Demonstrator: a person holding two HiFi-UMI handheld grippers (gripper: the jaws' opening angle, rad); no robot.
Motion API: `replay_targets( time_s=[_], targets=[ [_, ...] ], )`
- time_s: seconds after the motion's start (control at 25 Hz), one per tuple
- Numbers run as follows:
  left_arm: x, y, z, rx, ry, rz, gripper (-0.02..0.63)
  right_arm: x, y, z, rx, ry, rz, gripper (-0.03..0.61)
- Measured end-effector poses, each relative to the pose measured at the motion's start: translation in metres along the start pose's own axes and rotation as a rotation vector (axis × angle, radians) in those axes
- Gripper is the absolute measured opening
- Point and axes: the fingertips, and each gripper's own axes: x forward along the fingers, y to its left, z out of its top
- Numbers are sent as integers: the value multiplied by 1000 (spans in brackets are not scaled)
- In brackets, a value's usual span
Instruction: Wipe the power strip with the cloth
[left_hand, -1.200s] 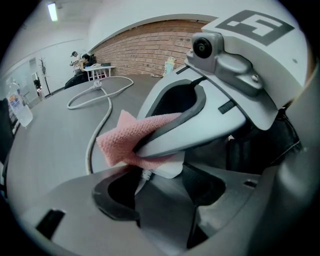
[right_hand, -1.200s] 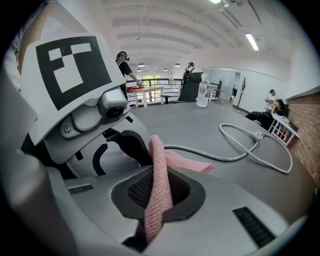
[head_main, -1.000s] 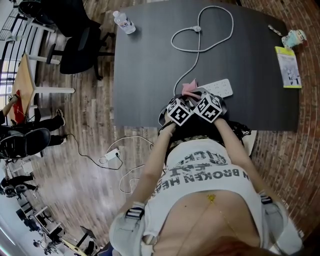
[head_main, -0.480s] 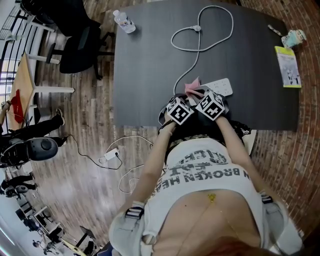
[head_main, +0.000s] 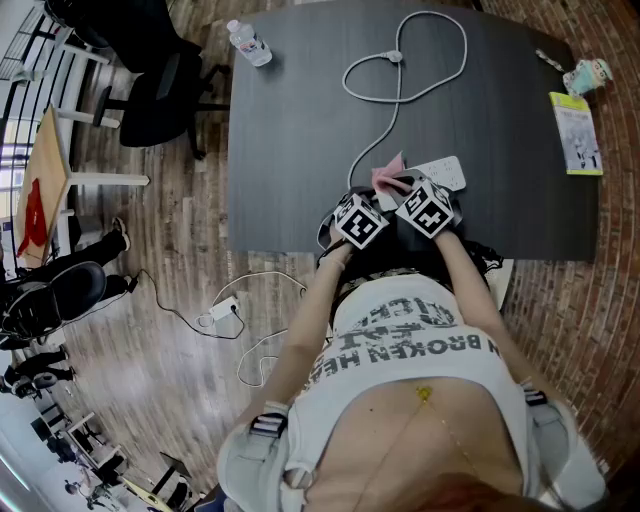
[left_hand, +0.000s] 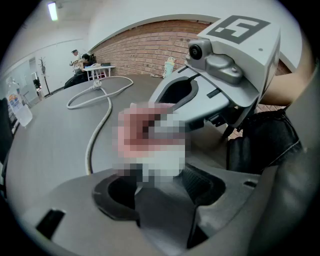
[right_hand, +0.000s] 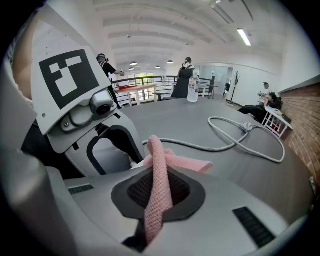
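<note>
A white power strip (head_main: 445, 172) lies near the front edge of the dark table (head_main: 290, 150), and its white cable (head_main: 400, 90) loops away toward the back. My right gripper (right_hand: 155, 197) is shut on a pink cloth (right_hand: 161, 167), which hangs folded over the strip's near end (head_main: 388, 178). My left gripper (left_hand: 160, 192) sits close beside it, and its jaws are closed on the pale end of the strip. A mosaic patch hides the spot where cloth and strip meet in the left gripper view. Both marker cubes (head_main: 358, 222) (head_main: 428, 210) nearly touch.
A water bottle (head_main: 248, 44) lies at the table's far left corner. A yellow-green booklet (head_main: 577, 133) and a small cup-like object (head_main: 587, 75) are at the far right. A black office chair (head_main: 150, 90) stands left of the table. Cables lie on the wooden floor (head_main: 230, 310).
The right gripper and the pink cloth have shifted slightly right and away along the strip. The strip's free end has turned a little away. The left gripper has stayed put.
</note>
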Motion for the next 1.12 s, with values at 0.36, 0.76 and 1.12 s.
replay_targets(
  time_s=[0.36, 0.76, 1.12],
  targets=[
    [0, -1, 0, -1, 0, -5, 258, -7, -16, -10, 34, 4, -32, 17],
    [0, -2, 1, 1, -3, -7, 258, -13, -28, -19, 31, 40, -66, 17],
    [2, -2, 3, 1, -3, -8, 258, -20, -40, -27, 15, 68, -102, 17]
  ],
)
